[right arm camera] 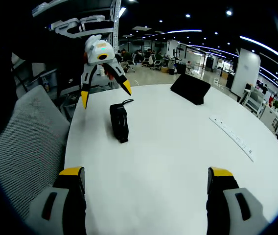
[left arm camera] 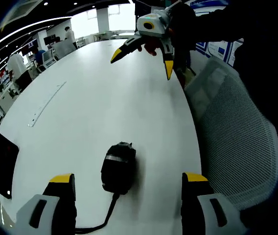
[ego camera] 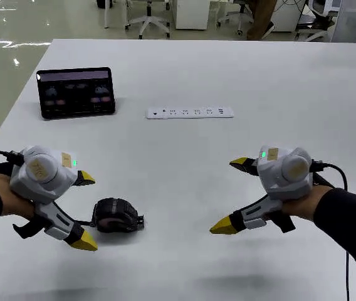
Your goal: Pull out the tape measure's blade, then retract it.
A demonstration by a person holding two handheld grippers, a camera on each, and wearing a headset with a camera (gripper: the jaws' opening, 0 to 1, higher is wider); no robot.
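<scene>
Between your left gripper [ego camera: 87,210] and right gripper [ego camera: 228,195], both with jaws spread wide, the white table [ego camera: 197,157] lies bare along its near edge. The one obstacle there is the squat black tape measure [ego camera: 116,215], just ahead of the left jaws. The flat white power strip [ego camera: 190,113] lies mid-table, and the black propped-up tablet [ego camera: 76,93] stands near the far left corner, both well apart from you. A grey mesh chair back [left arm camera: 232,132] stands just off the near edge.

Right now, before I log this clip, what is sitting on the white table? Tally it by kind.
Tape measure: 1
Power strip: 1
Tablet: 1
Total: 3
</scene>
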